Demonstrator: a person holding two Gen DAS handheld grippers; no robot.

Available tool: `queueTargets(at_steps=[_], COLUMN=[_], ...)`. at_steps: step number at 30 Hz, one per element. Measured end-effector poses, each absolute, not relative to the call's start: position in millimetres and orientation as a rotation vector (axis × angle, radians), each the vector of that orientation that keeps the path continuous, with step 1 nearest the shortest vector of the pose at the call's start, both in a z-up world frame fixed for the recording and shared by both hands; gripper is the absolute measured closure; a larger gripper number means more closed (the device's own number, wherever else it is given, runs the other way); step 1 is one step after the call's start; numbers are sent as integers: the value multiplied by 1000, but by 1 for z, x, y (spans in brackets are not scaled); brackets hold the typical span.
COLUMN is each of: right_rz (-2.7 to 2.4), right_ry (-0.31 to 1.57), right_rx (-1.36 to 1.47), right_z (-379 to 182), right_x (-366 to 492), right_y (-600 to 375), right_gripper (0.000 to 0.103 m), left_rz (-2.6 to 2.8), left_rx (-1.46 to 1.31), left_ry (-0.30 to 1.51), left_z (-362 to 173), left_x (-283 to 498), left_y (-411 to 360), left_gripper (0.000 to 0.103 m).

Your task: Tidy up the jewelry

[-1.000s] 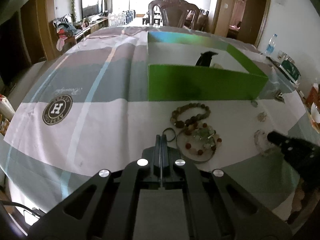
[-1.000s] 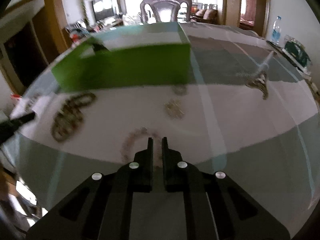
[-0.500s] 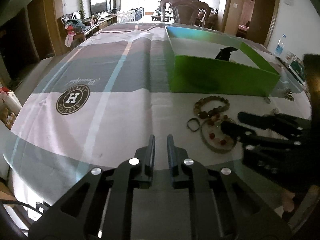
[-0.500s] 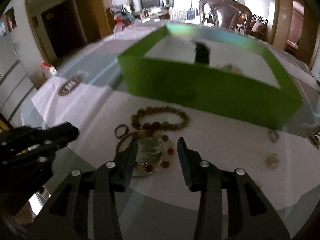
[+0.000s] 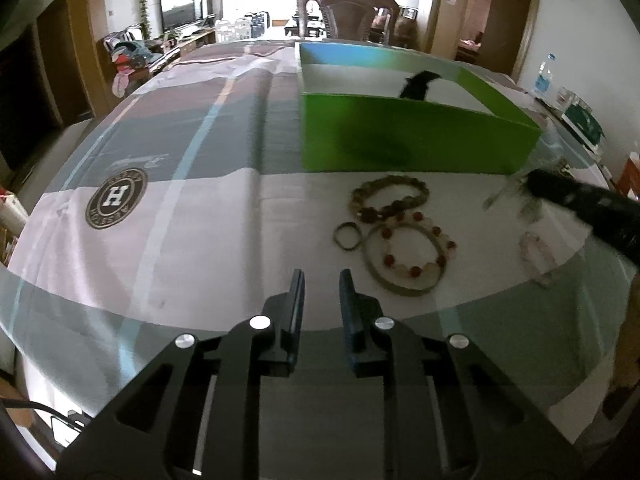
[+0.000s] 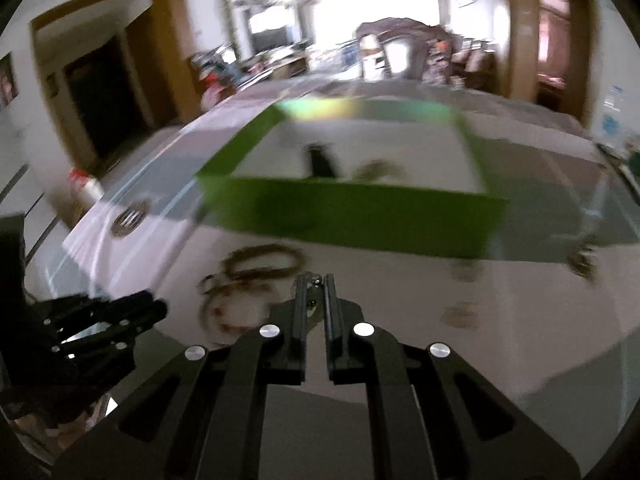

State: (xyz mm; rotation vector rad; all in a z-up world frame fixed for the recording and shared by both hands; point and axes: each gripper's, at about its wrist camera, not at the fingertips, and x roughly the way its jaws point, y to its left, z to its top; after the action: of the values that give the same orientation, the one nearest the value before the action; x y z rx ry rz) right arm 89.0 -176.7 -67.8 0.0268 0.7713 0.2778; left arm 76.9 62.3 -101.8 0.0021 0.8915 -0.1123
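Observation:
On the white cloth lie a brown bead bracelet (image 5: 390,196), a small ring (image 5: 347,236) and a red-bead bracelet (image 5: 412,256) inside a thin bangle. My left gripper (image 5: 322,276) hovers just short of them, its jaws opening with nothing between them. My right gripper (image 6: 314,280) is shut on a small silvery-green jewel (image 6: 314,316), lifted above the cloth in front of the green box (image 6: 360,216). In the left wrist view the right gripper (image 5: 534,184) enters from the right with the blurred jewel hanging at its tip. The right wrist view is motion-blurred.
Inside the green box (image 5: 416,144) stands a black item (image 5: 418,86). A pale bead bracelet (image 5: 536,252) lies at the cloth's right edge. Small pieces (image 6: 458,314) and a metal trinket (image 6: 582,260) lie to the right. The glass table edge runs close below the cloth.
My right gripper closed on the green jewel that lay inside the bangle and lifted it away toward the box. My left gripper's jaws parted slightly, and it drew back from the small ring.

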Motion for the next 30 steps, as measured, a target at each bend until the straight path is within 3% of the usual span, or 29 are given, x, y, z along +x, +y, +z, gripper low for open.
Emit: queueTargets(at_steps=[8,14,24,27,30], right_rz=[115,104,113,111,118], right_ry=[842,869,868,870,871], right_rx=[119,116,94,93,107], right_z=[-95,-114,-114,-115,-112], right_x=[88,87,89,90,91], right_y=[-244,-246,-240,-240,-240], right_gripper=[95,95,95,95,95], left_rz=[-180,-199,-170,-188,-165], left_rx=[39,32,124,119,115], left_ry=[907,903,956,949,951], left_z=[-105,-92,-115,-116,-112], left_x=[85,133,172,169,164], left_y=[33,27,16,15,18], left_gripper=[85,84,84,92,92])
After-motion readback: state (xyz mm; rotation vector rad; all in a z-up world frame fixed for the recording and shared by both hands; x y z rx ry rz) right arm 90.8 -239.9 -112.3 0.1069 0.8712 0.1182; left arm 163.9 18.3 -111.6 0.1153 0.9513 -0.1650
